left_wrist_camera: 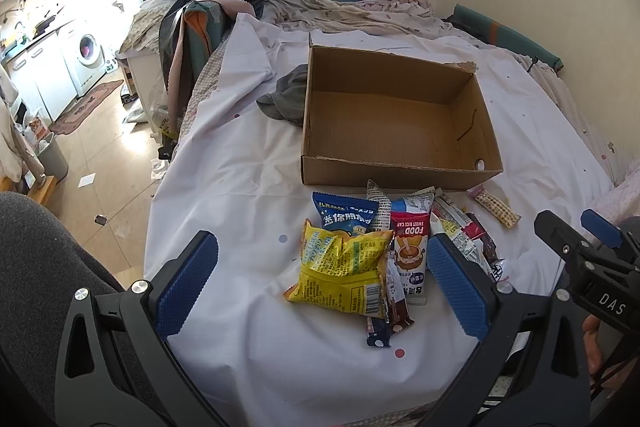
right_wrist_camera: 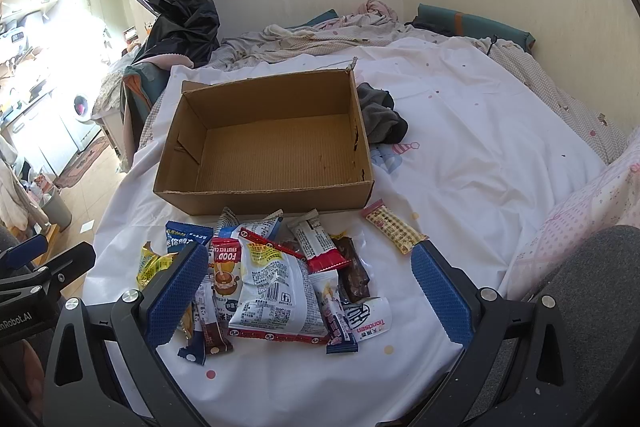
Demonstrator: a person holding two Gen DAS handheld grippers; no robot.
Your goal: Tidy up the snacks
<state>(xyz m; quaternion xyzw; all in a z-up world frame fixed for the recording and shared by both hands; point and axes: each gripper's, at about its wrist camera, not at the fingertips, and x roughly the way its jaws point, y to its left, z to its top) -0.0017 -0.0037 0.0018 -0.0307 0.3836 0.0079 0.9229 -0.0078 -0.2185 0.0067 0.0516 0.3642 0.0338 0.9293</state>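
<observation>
The snacks lie in a loose heap on the white bed sheet [left_wrist_camera: 248, 163], just in front of the near wall of an open cardboard box [left_wrist_camera: 400, 171] that sits at the centre of both views and holds nothing yet. In the left wrist view the yellow packet [left_wrist_camera: 340, 269] tops the pile at lower centre, overlapping a blue packet [left_wrist_camera: 344, 217] and a red-and-white rice cake pack [left_wrist_camera: 410, 255]. In the right wrist view a white pouch [right_wrist_camera: 276, 295] lies uppermost, with a dark chocolate bar [right_wrist_camera: 354, 271] beside it and a checked wafer bar [right_wrist_camera: 394, 231] lying apart at the right of the heap.

The left gripper [left_wrist_camera: 320, 281] has its fingers spread wide, straddling the yellow packet without touching it and holding nothing. The right gripper [right_wrist_camera: 308, 287] is equally wide open around the white pouch, also empty.

These look like light, air-puffed foil bags — soft, crinkly and slippery, likely to slide or squash under a hard pinch. The crimped seam at a packet's end or a flat edge would probably give the surest hold; the slim bars seem stiffer and could be taken across their width. Lifting the top packets first should avoid dragging the rest — the pile overlaps heavily.
</observation>
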